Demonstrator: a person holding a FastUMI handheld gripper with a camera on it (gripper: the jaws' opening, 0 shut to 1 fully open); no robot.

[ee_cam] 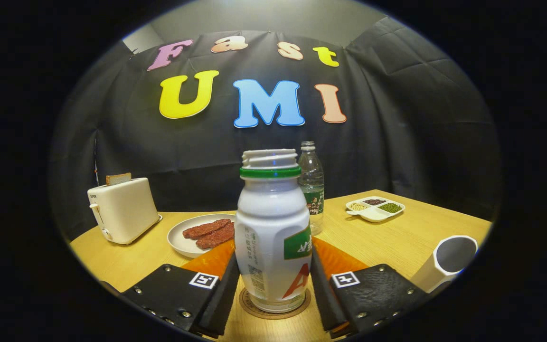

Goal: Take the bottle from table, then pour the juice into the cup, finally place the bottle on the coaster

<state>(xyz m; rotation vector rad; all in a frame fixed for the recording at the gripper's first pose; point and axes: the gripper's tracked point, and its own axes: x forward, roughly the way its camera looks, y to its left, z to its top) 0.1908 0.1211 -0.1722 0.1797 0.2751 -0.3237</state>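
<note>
The gripper (273, 285) flanks the uncapped white plastic bottle with a green neck ring (272, 232), standing on a round brown coaster (275, 308) that its base mostly hides; whether the fingers press it is unclear. Right, a white cup (448, 262) is partly cut off. Farther, a clear water bottle (312, 190) stands half-hidden.

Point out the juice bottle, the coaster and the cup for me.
bottle (273, 228): gripper view, middle of its body, between the fingers.
coaster (247, 306): gripper view, rim showing under the bottle.
cup (454, 256): gripper view, its open mouth.

Two bottles (273, 232) (311, 187), one cup (449, 261).
</note>
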